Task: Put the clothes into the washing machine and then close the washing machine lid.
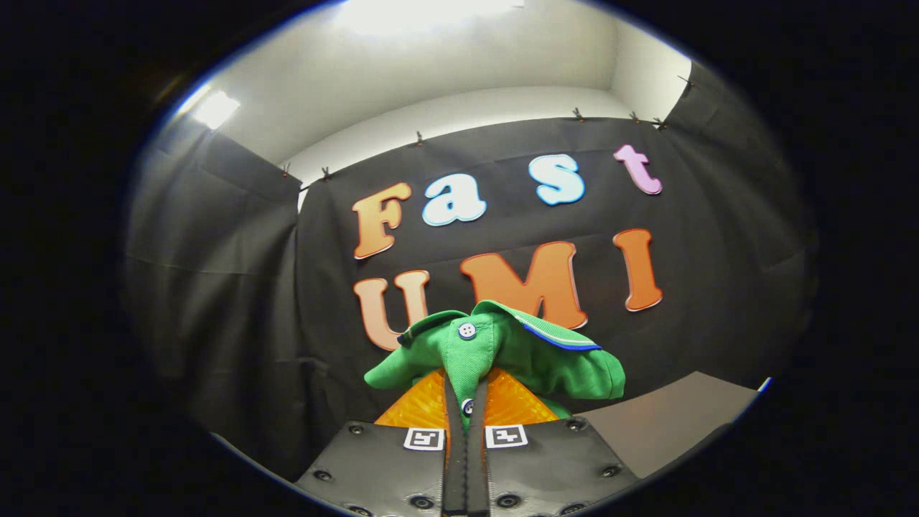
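A green polo shirt with white buttons and a blue-striped collar is bunched up at my fingertips. My gripper is shut on the shirt, with a fold of the cloth pinched between both fingers. The garment hangs lifted in the air in front of the booth's black cloth wall. Its lower part is hidden behind my fingers.
A flat grey-brown surface shows low to the right of the fingers. Black cloth walls close off the space ahead and to the left, with a white ceiling and lights above.
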Tool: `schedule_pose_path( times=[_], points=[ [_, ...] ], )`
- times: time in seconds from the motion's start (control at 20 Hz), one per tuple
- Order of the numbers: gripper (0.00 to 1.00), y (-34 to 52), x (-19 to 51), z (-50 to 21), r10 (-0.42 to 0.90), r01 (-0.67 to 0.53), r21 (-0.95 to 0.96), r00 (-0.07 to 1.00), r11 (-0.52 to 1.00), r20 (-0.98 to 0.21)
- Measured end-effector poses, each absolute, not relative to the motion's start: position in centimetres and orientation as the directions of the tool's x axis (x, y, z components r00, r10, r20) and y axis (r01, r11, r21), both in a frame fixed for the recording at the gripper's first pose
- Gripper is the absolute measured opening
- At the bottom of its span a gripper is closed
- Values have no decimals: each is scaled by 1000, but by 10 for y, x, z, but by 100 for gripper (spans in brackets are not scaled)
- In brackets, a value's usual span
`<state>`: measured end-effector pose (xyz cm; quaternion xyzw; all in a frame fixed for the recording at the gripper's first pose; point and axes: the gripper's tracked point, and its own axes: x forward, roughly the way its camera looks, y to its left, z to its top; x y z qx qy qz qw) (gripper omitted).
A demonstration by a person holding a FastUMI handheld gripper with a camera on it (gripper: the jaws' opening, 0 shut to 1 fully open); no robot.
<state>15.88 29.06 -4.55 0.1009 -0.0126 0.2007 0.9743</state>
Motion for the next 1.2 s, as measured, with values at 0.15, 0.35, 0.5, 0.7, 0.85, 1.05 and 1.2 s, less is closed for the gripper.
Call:
schedule_pose_path(
  times=[0.15, 0.35, 0.5, 0.7, 0.85, 1.05, 1.2],
  points=[
    [7, 350, 162, -61, 474, -469, 232, 880, 852, 36],
    [8, 411, 170, -113, 507, -487, 225, 861, 844, -37],
    [8, 448, 174, -167, 525, -498, 211, 845, 841, -102],
    [8, 488, 180, -263, 541, -496, 222, 800, 840, -259],
    [8, 506, 187, -333, 527, -470, 238, 767, 850, -366],
    [8, 513, 194, -416, 466, -400, 240, 734, 884, -494],
    [8, 506, 200, -473, 407, -342, 225, 699, 912, -587]
  ],
)
